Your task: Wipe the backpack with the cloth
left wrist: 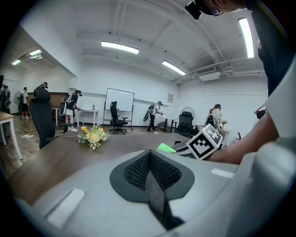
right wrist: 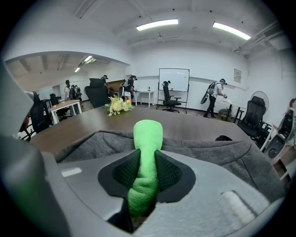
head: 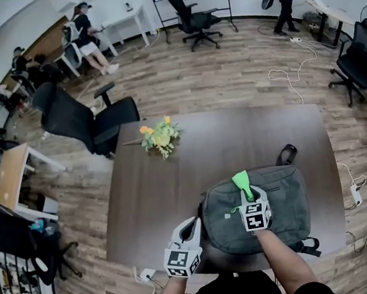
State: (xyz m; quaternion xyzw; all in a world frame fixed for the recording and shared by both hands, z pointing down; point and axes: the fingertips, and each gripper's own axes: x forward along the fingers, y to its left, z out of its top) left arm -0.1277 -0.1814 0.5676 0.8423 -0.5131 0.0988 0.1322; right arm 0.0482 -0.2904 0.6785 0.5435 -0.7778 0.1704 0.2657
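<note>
Right gripper [head: 246, 196] clamped on the green cloth [head: 242, 181] above the backpack [head: 283, 208]; left gripper [head: 193, 226] pinched together on nothing, just beside the backpack; wiping looks barely started, I'd say

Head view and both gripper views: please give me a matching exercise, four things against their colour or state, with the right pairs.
1 cloth
2 backpack
3 flowers
4 left gripper

A grey, lying on the table
B shut, empty
C green, clamped in the right gripper
D yellow and orange

Pairs: 1-C, 2-A, 3-D, 4-B
</note>
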